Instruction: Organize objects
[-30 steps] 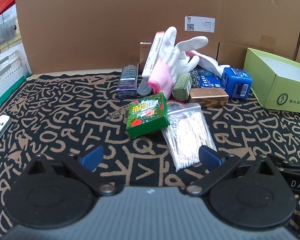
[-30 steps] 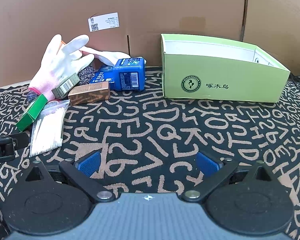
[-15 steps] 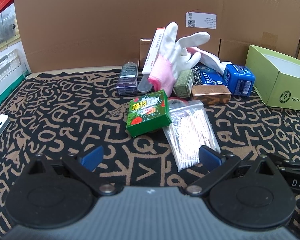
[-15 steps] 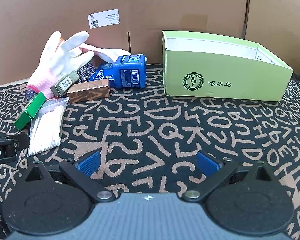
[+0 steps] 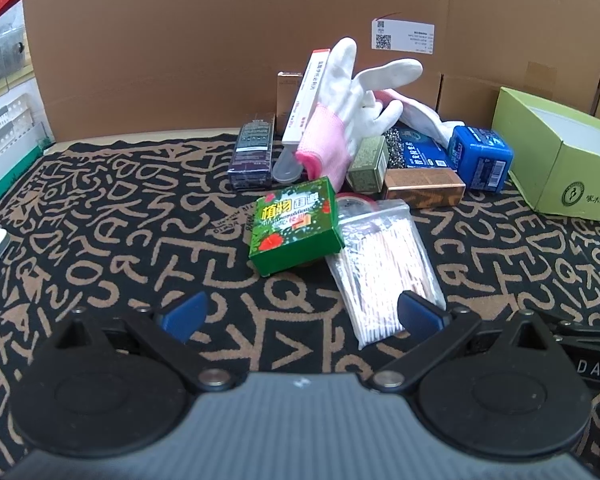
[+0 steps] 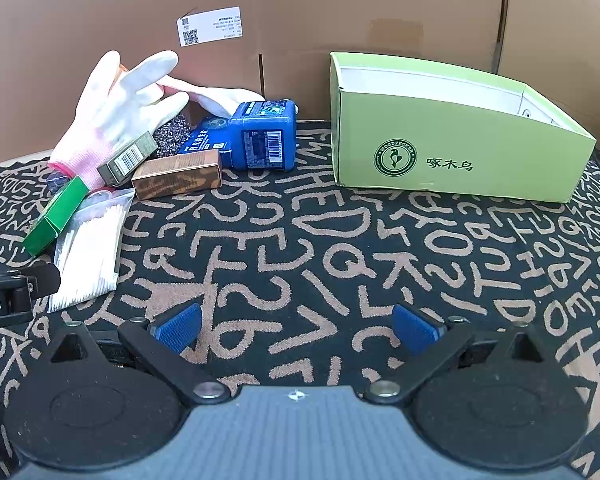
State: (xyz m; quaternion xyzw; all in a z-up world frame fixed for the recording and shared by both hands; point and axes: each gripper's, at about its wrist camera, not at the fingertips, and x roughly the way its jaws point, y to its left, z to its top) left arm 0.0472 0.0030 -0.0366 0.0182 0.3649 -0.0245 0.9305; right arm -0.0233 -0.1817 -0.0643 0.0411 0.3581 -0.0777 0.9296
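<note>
Black cloth with tan letter pattern (image 6: 300, 240), cardboard wall behind. Light-green open cardboard box (image 6: 452, 160) sits right; clutter pile left: green printed carton (image 5: 294, 226) overlapping clear bag of cotton swabs (image 5: 384, 264), white-and-pink glove (image 5: 340, 120) behind. Left gripper (image 5: 300, 314) and right gripper (image 6: 296, 326) both spread wide, empty.

A pile of small things, counted.
Two gloves (image 5: 352, 116), one swab bag (image 5: 384, 264), one open green box (image 6: 456, 136), about eight small cartons (image 5: 296, 228), two grippers (image 5: 300, 312).
</note>
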